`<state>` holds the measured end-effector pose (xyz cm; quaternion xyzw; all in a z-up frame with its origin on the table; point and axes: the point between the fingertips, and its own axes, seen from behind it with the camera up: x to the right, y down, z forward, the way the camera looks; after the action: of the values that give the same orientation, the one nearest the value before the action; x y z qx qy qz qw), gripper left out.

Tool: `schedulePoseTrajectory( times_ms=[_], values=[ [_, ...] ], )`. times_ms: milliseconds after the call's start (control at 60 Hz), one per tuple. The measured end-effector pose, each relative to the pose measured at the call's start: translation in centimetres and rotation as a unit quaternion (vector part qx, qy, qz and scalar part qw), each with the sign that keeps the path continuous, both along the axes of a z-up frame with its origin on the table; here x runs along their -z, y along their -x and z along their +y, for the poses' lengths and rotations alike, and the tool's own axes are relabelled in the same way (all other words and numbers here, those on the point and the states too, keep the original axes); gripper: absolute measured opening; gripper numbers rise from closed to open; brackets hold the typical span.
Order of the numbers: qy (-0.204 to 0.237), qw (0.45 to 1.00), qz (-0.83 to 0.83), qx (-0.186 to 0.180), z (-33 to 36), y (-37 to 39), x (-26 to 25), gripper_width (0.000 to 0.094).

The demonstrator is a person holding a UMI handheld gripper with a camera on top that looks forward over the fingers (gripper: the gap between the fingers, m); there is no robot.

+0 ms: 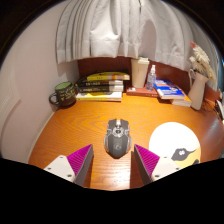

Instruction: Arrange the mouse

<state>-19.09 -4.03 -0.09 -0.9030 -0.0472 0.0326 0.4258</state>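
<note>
Gripper (pixel 113 163) open, pink pads (pixel 80 159) spread wide, nothing held. Dark grey computer mouse (pixel 118 137) resting on the wooden desk (pixel 75 125), just ahead of the fingertips and in line with the gap between them, touching neither. Right of the mouse, a round white mat (pixel 172 139). Beyond the mouse, stacked books (pixel 102 86); beside those, further from the mouse, a dark mug (pixel 64 95). Beyond and right of the mouse, a small bottle (pixel 152 76). Curtains (pixel 110 30) behind everything.
</note>
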Motion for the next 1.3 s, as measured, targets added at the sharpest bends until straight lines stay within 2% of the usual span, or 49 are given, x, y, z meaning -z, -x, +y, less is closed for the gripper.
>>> schedulePoseTrajectory(
  times_ms=[183,250,317,467,500,517,667,783,850,983,1150,1217,1300],
  values=[
    [0.022,0.999,-0.012,0.02,4.8,0.0,1.7,0.0799],
    [0.022,0.999,-0.013,0.029,5.6,-0.3,1.5,0.0742],
    [0.027,0.999,-0.011,0.044,6.0,-0.8,1.7,0.064],
    [0.031,0.998,0.008,0.062,6.6,-1.1,1.6,0.057],
    [0.033,0.998,0.005,0.06,6.8,-1.1,1.4,0.0546],
    [0.029,0.998,0.005,0.057,7.0,-1.0,1.2,0.0457],
    [0.048,0.998,-0.005,0.049,7.5,-0.8,1.4,0.0399],
    [0.064,0.997,-0.008,0.039,7.6,-0.8,1.1,0.0399],
    [0.054,0.998,-0.01,0.024,7.9,-0.8,-1.3,0.0396],
    [-0.007,1.0,-0.013,0.005,9.0,-2.3,-9.8,0.04],
    [-0.094,0.995,-0.008,0.014,8.7,-8.3,-21.1,0.04],
    [-0.118,0.993,-0.008,0.022,8.0,-11.4,-23.2,0.0398],
    [-0.119,0.992,-0.007,0.032,7.2,-15.7,-23.4,0.0397]
  ],
)
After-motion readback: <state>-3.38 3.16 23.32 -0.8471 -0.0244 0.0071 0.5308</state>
